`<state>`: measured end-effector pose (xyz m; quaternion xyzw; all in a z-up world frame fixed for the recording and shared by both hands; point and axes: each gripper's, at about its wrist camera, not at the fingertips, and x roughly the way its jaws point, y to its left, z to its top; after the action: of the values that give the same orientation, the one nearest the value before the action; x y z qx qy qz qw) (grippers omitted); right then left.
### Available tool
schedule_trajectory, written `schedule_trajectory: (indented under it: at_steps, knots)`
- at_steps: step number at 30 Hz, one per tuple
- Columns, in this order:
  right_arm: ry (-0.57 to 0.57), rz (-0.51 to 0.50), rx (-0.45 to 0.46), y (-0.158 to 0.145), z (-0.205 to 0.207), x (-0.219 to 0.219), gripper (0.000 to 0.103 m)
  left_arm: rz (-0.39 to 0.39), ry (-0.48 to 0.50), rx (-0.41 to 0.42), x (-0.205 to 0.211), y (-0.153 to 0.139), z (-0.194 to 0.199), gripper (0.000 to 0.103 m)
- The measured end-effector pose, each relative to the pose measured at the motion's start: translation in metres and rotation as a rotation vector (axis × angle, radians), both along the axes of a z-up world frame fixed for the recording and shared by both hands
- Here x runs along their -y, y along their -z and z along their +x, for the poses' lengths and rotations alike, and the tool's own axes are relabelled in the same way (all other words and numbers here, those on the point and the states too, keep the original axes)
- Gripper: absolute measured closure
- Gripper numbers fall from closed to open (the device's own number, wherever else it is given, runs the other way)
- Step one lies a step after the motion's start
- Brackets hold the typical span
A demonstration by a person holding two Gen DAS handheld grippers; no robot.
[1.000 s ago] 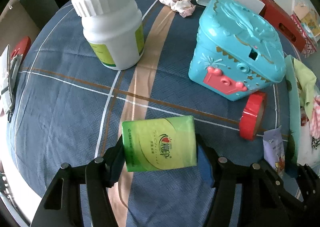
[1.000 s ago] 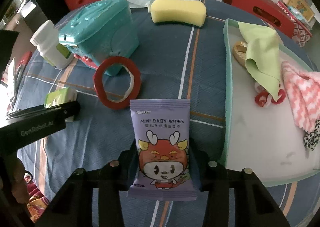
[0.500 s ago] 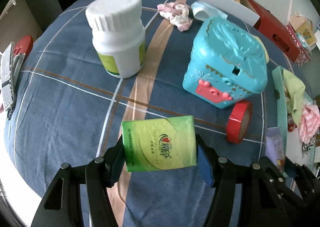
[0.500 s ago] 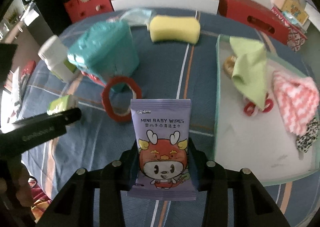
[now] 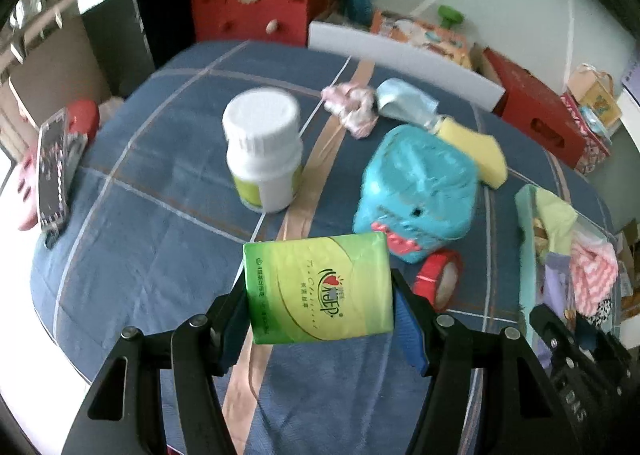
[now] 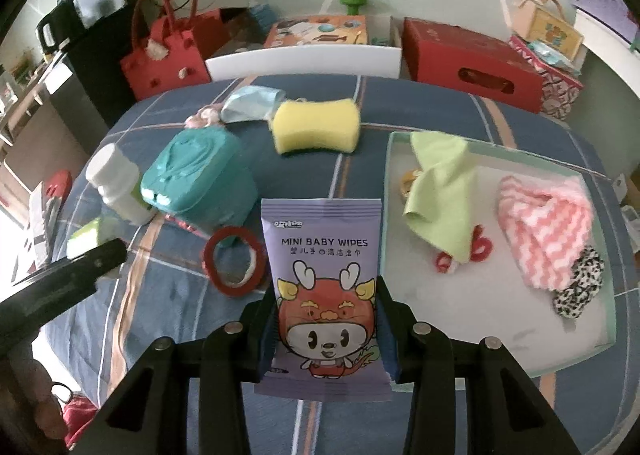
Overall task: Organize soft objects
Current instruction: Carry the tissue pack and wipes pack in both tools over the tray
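Left claw [image 5: 320, 311]: pinched the green tissue pack [image 5: 318, 289] from both sides, held above the blue tablecloth [image 5: 160, 239], on the near side of the teal toy box [image 5: 418, 191].
Right claw [image 6: 324, 319]: clamped on the purple baby wipes pack [image 6: 323, 295], upright, raised over the cloth just left of the tray [image 6: 560, 351].
Tray: lay well right of the teal toy box; held a green cloth [image 6: 440, 199], a pink-and-white towel [image 6: 546, 231], a spotted scrunchie [image 6: 580, 287] and a red ring part-hidden under the green cloth.
Teal toy box: stood mid-table.
Yellow sponge [image 6: 316, 127]: behind the box, to its right.
White bottle [image 5: 264, 151]: left of the box, upright.
Red tape roll [image 6: 234, 261]: just in front of the box.
Pink scrunchie [image 5: 352, 111]: behind the box, beside a blue mask [image 5: 404, 103].
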<state>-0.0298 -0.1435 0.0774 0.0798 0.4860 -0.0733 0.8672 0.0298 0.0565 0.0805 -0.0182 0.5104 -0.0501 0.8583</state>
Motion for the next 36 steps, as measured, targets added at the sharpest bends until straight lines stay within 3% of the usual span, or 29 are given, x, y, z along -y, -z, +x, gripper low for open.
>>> schedule_trajectory:
  at_steps: [7, 12, 16, 21, 28, 31, 36]
  knots:
    - [0.051, 0.005, 0.016, -0.005, -0.003, 0.022, 0.059, 0.020, 0.107, 0.070, 0.043, -0.029, -0.019, 0.038]
    - [0.150, 0.006, 0.031, -0.007, -0.009, 0.059, 0.059, 0.017, 0.218, 0.086, 0.086, -0.042, -0.024, 0.038]
    - [0.287, -0.008, 0.011, -0.002, -0.022, 0.100, 0.059, 0.021, 0.309, 0.073, 0.119, -0.038, -0.028, 0.038]
    - [0.377, 0.008, 0.000, 0.004, -0.034, 0.136, 0.059, 0.034, 0.415, 0.052, 0.164, -0.027, -0.036, 0.038]
    - [0.458, 0.026, -0.004, 0.011, -0.049, 0.170, 0.059, 0.053, 0.512, 0.051, 0.213, -0.018, -0.044, 0.038]
    - [0.490, 0.040, -0.002, 0.015, -0.055, 0.181, 0.059, 0.021, 0.554, 0.024, 0.231, -0.008, -0.042, 0.038]
    - [0.492, 0.047, -0.016, 0.021, -0.054, 0.183, 0.059, 0.039, 0.594, 0.026, 0.253, 0.013, -0.042, 0.038]
